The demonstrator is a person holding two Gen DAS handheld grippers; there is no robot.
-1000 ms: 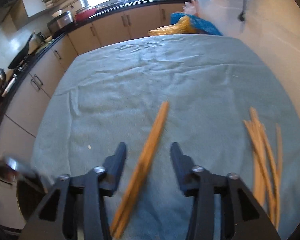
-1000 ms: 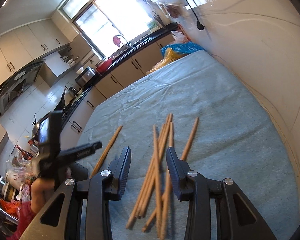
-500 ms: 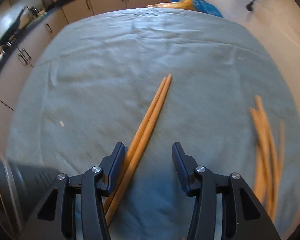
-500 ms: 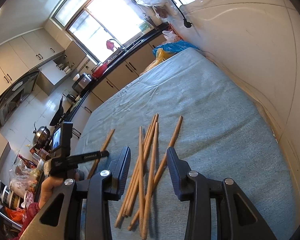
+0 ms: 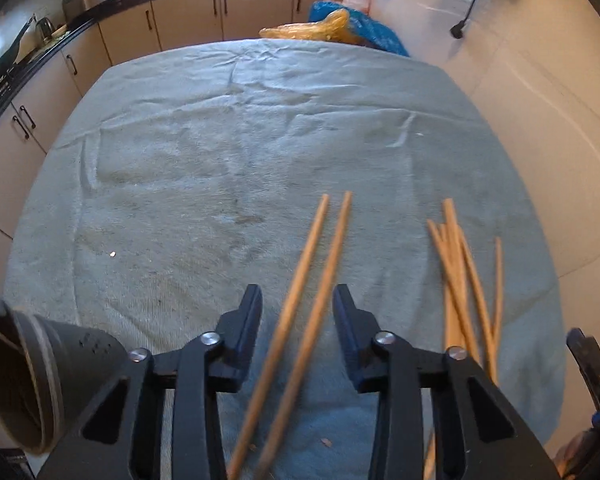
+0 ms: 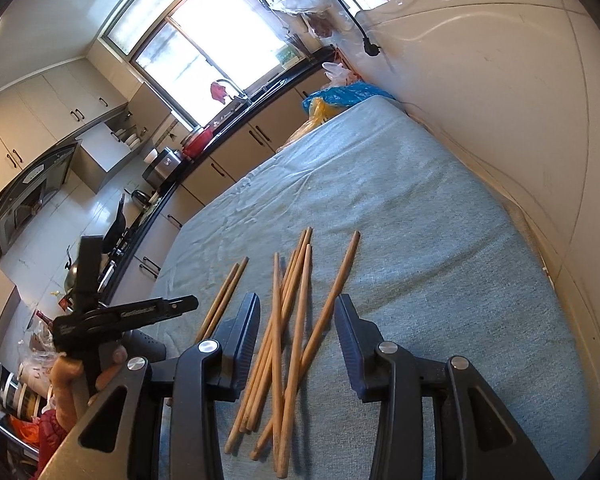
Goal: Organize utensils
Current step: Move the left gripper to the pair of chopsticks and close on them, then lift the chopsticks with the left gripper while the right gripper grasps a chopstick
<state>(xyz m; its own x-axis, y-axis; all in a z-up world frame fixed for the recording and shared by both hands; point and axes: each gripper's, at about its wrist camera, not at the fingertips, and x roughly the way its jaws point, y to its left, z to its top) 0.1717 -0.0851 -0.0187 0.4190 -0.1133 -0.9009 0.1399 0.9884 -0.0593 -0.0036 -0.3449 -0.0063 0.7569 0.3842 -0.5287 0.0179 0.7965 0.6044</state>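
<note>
Kitchen table under grey cloth (image 5: 220,168): left gripper (image 5: 297,304) closing around two chopsticks (image 5: 312,280) (pads not touching), right gripper (image 6: 296,312) unclenched above loose chopstick pile (image 6: 288,320).

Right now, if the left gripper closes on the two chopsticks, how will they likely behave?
The two chopsticks look like thin, straight wood, so probably stiff and light. They lie a little apart between the closing jaws of the left gripper, untouched, so one may slip free. On the towel they should roll little.
</note>
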